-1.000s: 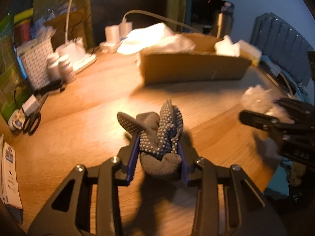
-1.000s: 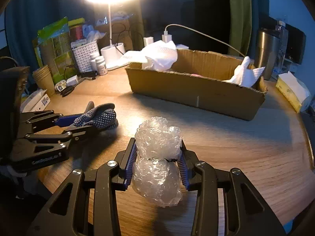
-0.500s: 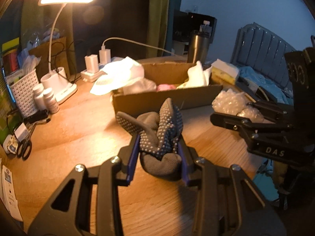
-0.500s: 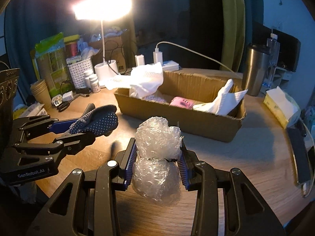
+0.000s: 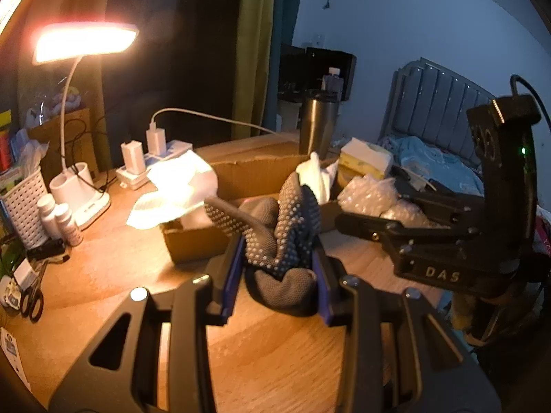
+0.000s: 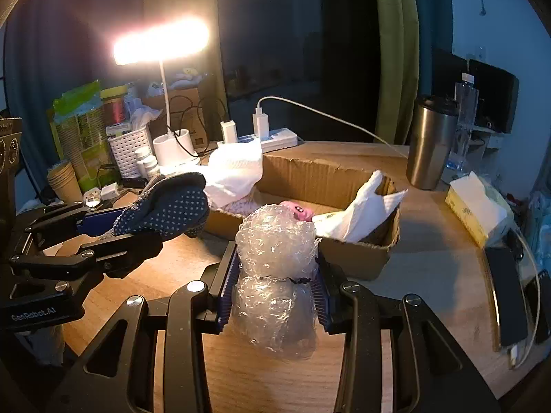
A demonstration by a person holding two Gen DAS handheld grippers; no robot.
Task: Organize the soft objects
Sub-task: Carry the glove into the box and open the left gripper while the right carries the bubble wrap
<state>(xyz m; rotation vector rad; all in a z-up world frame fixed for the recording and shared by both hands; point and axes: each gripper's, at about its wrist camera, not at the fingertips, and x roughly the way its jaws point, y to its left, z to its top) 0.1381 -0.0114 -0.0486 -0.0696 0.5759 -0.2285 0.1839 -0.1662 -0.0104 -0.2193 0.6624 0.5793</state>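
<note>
My left gripper is shut on a grey dotted work glove and holds it above the wooden desk, in front of the cardboard box. The glove also shows in the right wrist view. My right gripper is shut on a wad of bubble wrap held above the desk, near the box. The bubble wrap also shows in the left wrist view. The box holds white cloths, a white paper piece and a pink item.
A lit desk lamp stands behind the box with a power strip, a white basket and small bottles. A steel tumbler, a tissue pack and a phone lie on the right. Scissors lie at the left edge.
Both grippers have risen and come closer to the box, each with its load still in it. The box interior now shows in both views.
</note>
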